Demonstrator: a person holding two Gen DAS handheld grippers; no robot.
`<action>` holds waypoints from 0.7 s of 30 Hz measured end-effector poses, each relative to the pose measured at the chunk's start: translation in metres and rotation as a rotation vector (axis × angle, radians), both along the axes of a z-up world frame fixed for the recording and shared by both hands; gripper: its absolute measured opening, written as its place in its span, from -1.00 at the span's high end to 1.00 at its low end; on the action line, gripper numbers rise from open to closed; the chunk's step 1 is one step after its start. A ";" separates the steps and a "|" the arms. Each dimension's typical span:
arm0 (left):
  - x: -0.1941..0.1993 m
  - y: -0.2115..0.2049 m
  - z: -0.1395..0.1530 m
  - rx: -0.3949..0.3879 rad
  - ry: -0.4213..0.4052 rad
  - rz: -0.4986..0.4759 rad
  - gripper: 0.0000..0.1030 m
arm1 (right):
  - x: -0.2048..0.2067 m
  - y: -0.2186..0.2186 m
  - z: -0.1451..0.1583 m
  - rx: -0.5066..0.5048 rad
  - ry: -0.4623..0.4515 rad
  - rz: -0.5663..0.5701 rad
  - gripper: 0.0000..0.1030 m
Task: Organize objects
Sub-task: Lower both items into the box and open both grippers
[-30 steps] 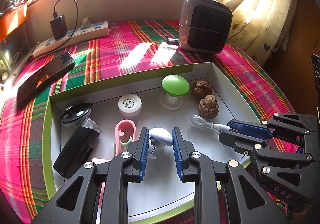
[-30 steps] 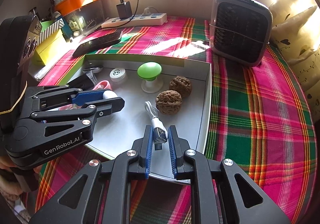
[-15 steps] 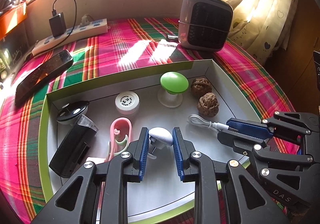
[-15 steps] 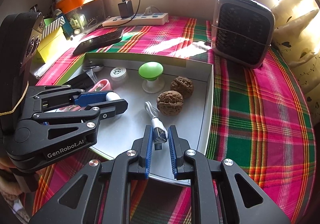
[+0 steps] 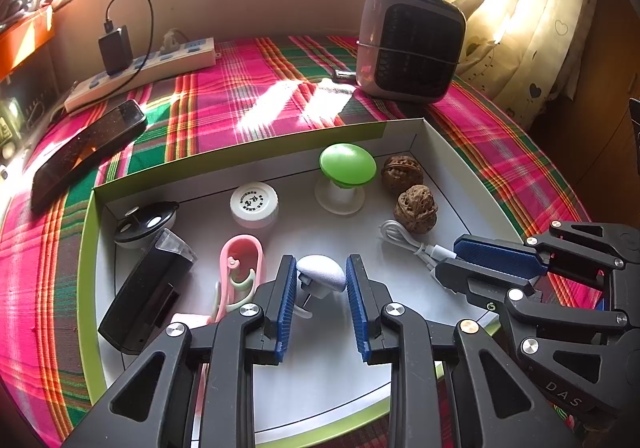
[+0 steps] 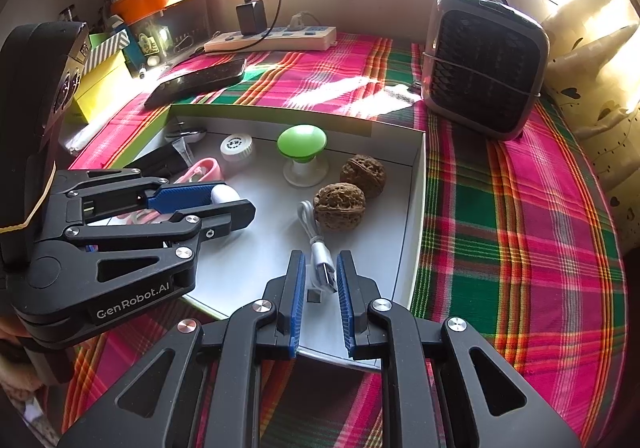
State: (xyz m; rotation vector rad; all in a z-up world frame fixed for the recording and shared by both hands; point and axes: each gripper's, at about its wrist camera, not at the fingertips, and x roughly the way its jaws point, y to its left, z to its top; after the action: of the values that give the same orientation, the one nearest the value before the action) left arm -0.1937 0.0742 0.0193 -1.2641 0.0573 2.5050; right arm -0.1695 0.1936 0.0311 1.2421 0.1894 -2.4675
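A grey tray with a green rim (image 5: 86,248) lies on the plaid cloth. My left gripper (image 5: 322,288) is low over its front, jaws opening. A small white mushroom-shaped piece (image 5: 322,272) sits between the blue pads, with a sliver of gap at the right pad. The right wrist view shows this gripper (image 6: 236,199) from the side, the white piece at its tips. My right gripper (image 6: 320,280) is shut on the silver plug of a white USB cable (image 6: 308,219), whose loop lies on the tray floor. The right gripper (image 5: 446,260) reaches in from the tray's right edge.
The tray also holds a green mushroom-shaped stand (image 5: 347,163), two walnuts (image 5: 415,203), a white round cap (image 5: 254,201), a pink clip (image 5: 242,260) and a black box (image 5: 148,300). Beyond it are a phone (image 5: 86,151), a power strip (image 5: 148,67) and a small heater (image 5: 410,47).
The left jaws have parted slightly around the white piece. The right gripper keeps its hold on the cable plug, and neither hand has shifted.
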 end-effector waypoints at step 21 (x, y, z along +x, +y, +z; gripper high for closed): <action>0.023 -0.006 0.014 -0.035 0.056 0.045 0.28 | 0.014 0.004 0.006 -0.026 0.039 -0.061 0.35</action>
State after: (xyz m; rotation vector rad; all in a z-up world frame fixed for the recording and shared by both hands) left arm -0.1709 0.0680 0.0331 -1.2223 0.0873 2.5882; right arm -0.1553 0.1972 0.0370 1.2074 0.1313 -2.5393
